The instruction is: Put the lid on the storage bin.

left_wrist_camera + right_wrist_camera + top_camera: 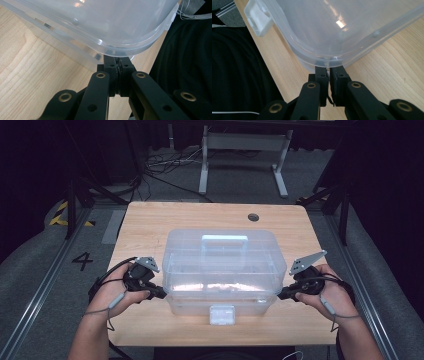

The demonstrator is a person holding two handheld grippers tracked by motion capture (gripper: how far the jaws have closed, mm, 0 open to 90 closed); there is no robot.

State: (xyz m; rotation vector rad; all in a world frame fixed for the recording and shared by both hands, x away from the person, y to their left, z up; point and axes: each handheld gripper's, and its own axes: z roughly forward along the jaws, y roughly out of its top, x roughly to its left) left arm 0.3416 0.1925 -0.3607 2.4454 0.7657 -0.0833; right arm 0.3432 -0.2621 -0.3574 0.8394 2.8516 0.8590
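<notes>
Tongs sit at both near corners of a clear plastic box (220,270) that stands in the middle of the wooden tabletop (150,220), its lid on and its white latch (222,314) facing the person. The box carries a pale handle (224,240) on top of the lid.

The left tongs (162,294) come in from the left, held in the person's left hand (122,295), and their tips meet the box at its near left corner. In the left gripper view the left tongs (117,61) are squeezed narrow, pad against pad with no gap to speak of, and the tips lie tucked just under the overhanging rim of the lid; I cannot tell whether anything thin is pinched between them.

The right tongs (280,295), in the right hand (327,295), meet the near right corner the same way. In the right gripper view the right tongs (329,70) are also narrow, with a thin slit left between the pads, and their tips touch the underside of the lid's rim at the rounded corner. The latch (258,17) shows at the upper left of that view, along the near edge of the tabletop.

Grey three-cornered plates ride on top of both tools, and a cable trails from each over the person's wrists.
</notes>
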